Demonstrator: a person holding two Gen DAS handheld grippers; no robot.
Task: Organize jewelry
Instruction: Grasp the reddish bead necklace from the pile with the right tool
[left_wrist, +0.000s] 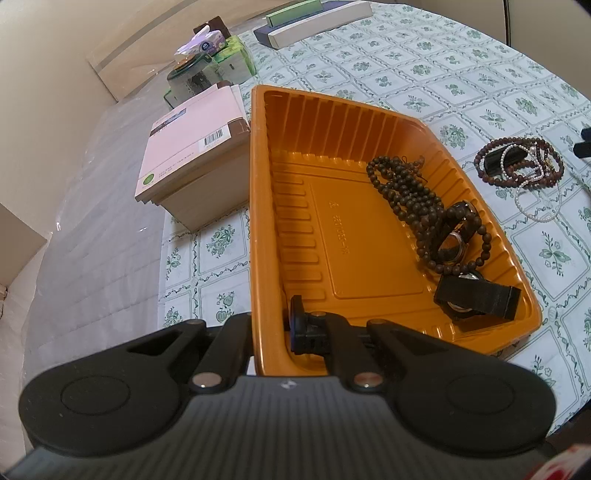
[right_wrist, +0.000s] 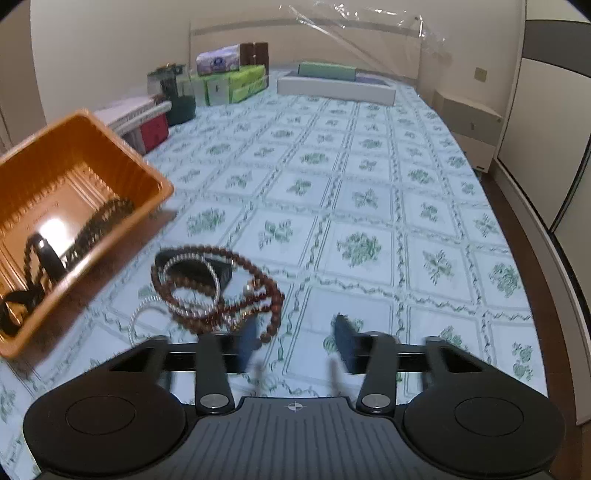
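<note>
An orange plastic tray holds a dark bead necklace and two black watches. My left gripper is shut on the tray's near left wall, one finger inside, one outside. The tray also shows at the left of the right wrist view, tilted. A pile of reddish-brown beads, white pearls and a black item lies on the tablecloth right of the tray; it also shows in the left wrist view. My right gripper is open and empty just in front of this pile.
A stack of pink books sits left of the tray. Tissue packs and green boxes and a long white box stand at the table's far end. The table's right edge drops to a dark floor.
</note>
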